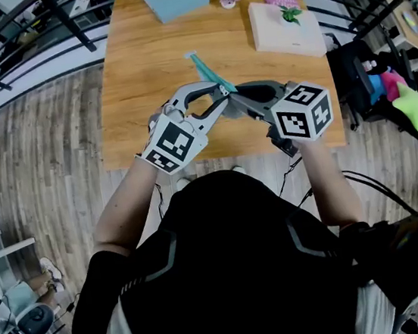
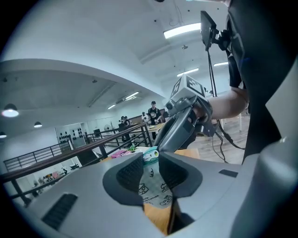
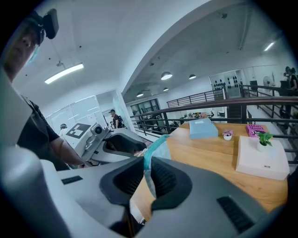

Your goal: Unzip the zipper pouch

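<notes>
Currently, both grippers meet tip to tip above the near part of the wooden surface (image 1: pixel 143 72), each carried in one of the person's hands. The zipper pouch (image 1: pixel 202 68) is held up on edge at the point where the tips meet, and it extends away from the person.

Right gripper (image 3: pixel 148 179): clenched on the zipper pouch. The pads pinch the near end of the pouch with only a thin gap between them. The teal zipper edge leaves the jaws and runs up and ahead of this gripper.

Left gripper (image 2: pixel 151 171): released. The jaws stand partly apart. The white, printed side of the pouch fills the gap between the pads, but the pads do not visibly press on it. The teal top edge of the pouch shows just past the fingertips. The right gripper stands directly ahead of this one, just beyond the pouch, and points back toward it.

Other items lie on the surface ahead of the right gripper, all well apart from the pouch:
- A white box (image 3: pixel 260 158) lies ahead and to the right, with a small green plant (image 3: pixel 264 138) on top.
- A light-blue box (image 3: pixel 203 128) lies flat farther ahead.
- A small pot (image 3: pixel 227 135) stands just right of the light-blue box.
- A pink book (image 3: pixel 256 129) lies beyond the white box.
</notes>
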{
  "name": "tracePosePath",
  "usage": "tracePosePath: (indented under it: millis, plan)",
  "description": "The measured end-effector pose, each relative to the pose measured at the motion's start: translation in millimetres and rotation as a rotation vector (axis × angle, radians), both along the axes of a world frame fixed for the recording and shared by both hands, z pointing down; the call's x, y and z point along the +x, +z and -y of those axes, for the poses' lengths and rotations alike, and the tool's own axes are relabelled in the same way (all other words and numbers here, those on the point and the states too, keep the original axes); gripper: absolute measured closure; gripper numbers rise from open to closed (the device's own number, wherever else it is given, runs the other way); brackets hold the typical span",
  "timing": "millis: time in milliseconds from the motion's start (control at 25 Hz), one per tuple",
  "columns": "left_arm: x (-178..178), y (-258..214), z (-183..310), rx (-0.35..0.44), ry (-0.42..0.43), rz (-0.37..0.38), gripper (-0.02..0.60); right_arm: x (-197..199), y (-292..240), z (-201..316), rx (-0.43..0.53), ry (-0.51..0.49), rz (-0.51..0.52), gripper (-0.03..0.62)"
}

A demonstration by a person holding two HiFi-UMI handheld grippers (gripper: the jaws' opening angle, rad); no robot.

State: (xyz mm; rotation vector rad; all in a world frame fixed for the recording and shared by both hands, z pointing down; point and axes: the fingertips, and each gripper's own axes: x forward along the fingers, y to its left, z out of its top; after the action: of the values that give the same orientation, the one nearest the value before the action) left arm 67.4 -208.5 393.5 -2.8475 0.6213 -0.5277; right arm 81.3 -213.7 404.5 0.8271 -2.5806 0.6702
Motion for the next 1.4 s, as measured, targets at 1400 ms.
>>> tracePosePath:
  millis: [1400]
  plan:
    - [-32.0,1.2,13.0,-0.31,-0.105,-0.188,0.549,-21.1,5.0,-3.2,0.029,-0.12,-0.062,0.542]
